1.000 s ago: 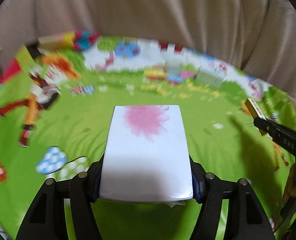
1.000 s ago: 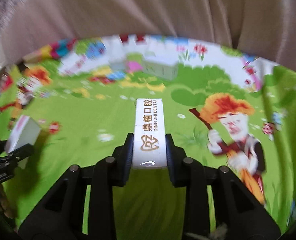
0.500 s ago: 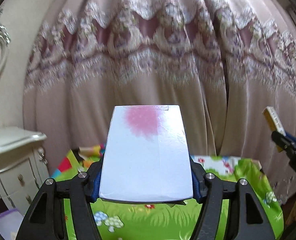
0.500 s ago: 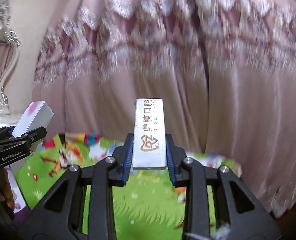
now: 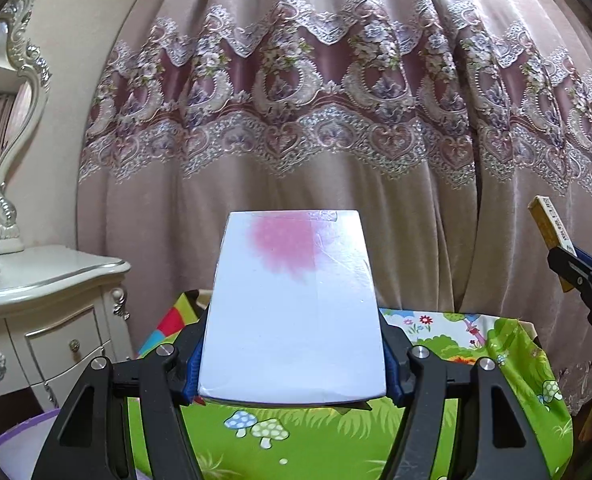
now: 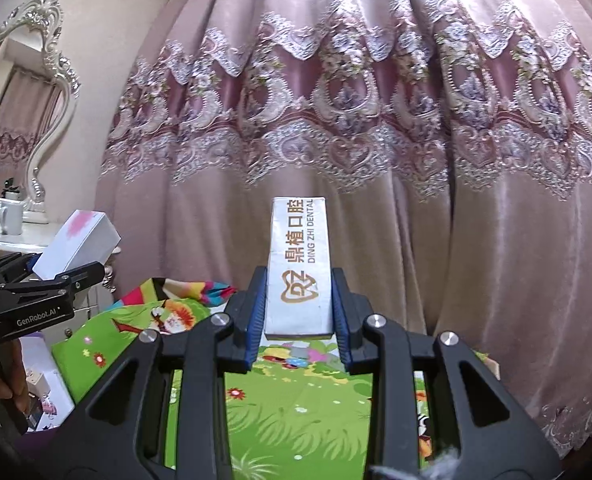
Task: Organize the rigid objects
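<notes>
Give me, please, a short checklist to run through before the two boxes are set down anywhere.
1. Left gripper shut on the white box with the pink blotch: ok.
2. Right gripper shut on the narrow dental box: ok.
3. Both boxes lifted clear of the green cartoon mat: ok.
4. The two grippers apart, boxes not touching: ok.
5. Place to put the boxes in view: cannot tell; only the curtain, the mat and a white dresser show.
6. Dresser top free: not ok, a mug stands there.
</notes>
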Available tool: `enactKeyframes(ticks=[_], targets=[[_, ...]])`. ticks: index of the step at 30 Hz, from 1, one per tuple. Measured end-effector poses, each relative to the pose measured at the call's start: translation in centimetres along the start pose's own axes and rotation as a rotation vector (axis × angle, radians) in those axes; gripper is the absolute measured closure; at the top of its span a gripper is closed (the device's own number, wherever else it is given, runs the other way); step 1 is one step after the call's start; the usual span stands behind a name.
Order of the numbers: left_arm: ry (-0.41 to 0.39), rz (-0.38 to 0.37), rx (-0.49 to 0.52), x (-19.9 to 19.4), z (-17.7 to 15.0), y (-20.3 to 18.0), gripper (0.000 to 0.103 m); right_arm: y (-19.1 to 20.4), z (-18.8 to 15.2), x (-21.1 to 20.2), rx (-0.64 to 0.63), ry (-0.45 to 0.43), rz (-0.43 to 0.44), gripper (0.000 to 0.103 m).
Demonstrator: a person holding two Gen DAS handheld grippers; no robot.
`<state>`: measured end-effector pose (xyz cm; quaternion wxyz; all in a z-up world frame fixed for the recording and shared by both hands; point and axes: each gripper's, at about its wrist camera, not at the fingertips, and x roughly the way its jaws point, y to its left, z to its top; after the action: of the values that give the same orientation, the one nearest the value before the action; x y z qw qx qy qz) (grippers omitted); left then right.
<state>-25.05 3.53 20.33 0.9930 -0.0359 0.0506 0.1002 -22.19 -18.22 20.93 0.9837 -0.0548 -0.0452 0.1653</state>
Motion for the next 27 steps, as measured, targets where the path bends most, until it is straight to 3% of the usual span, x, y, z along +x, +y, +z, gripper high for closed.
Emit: enactKeyframes(ticks=[14,27], targets=[[0.161,0.025,-0.056,-0.4,-2.6,4.3,0.036,5.0,-0.9,2.0,-0.022,0.120,0.193,0.069],[0.236,0.155,-0.153,-2.3,-6.0,11.1,0.036,12.5,-1.7,2.7,-0.101,0.179,0.413,0.069]])
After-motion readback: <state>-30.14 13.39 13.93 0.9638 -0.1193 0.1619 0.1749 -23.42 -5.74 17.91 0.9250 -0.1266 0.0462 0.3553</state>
